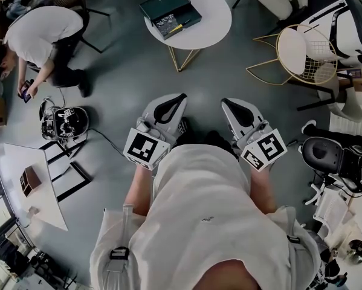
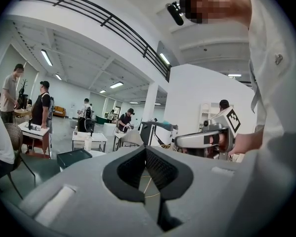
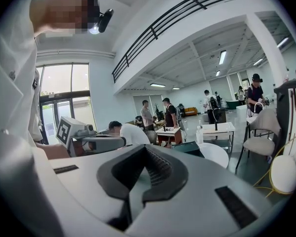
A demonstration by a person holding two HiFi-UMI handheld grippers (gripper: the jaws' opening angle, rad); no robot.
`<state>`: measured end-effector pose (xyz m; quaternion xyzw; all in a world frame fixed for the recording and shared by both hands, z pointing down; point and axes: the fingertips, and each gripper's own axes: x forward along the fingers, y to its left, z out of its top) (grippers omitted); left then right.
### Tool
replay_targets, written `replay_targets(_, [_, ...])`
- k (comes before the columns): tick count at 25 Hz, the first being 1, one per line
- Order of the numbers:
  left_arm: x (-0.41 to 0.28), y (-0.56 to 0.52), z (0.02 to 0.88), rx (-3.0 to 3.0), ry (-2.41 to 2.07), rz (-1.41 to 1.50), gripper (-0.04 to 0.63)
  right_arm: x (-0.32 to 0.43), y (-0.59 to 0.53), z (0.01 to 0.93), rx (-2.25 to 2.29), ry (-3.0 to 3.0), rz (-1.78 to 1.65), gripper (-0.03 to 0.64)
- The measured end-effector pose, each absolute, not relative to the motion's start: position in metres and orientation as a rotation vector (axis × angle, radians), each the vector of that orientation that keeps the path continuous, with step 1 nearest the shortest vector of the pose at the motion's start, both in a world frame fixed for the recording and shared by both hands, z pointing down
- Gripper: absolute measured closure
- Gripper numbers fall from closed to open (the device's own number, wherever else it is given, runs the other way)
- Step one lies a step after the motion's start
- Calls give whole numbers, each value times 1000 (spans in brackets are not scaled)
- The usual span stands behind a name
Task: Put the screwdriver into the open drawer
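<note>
The only markings visible are black-and-white square codes on each marker cube (image 1: 145, 148); none carries readable text. The left gripper (image 1: 181, 96) and right gripper (image 1: 225, 102) are held at waist level, side by side, over the grey floor. On both, the jaw tips are closed together with nothing between them. The open drawer (image 1: 176, 23) projects from a dark green case (image 1: 166, 5) on the round white table (image 1: 214, 26), well ahead. A small yellowish item at the drawer edge may be the screwdriver (image 1: 185, 23).
</note>
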<state>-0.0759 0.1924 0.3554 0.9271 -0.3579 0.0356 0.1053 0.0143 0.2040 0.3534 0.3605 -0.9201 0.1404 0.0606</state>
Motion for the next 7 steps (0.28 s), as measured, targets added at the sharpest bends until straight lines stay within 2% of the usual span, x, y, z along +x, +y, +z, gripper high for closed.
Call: replay_targets(7, [-75,186,352,2739,-1065,107,583,15,200,347,1096,-2792,403,611])
